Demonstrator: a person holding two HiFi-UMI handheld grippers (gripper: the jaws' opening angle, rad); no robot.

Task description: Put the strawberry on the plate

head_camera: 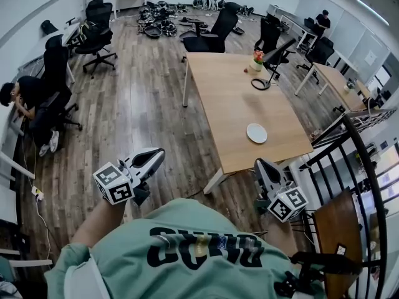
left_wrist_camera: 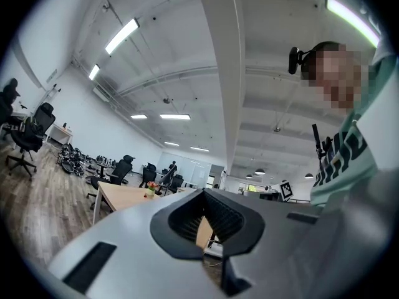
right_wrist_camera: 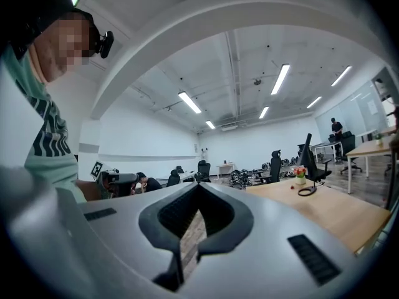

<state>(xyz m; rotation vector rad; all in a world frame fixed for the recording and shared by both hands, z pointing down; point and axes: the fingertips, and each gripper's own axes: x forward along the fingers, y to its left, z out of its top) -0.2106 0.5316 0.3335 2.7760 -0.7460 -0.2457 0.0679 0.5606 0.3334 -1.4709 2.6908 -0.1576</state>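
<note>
A white plate lies near the front right corner of the long wooden table. In the right gripper view a small red thing that may be the strawberry sits on the table beside a black ring; I cannot pick it out in the head view. My left gripper is held over the floor, well short of the table, tilted upward, shut and empty. My right gripper hovers just off the table's near edge, also shut with nothing in it.
A flower pot and the black ring stand at the table's far end. Office chairs surround it. A person sits at the left desk. A black railing runs close on my right.
</note>
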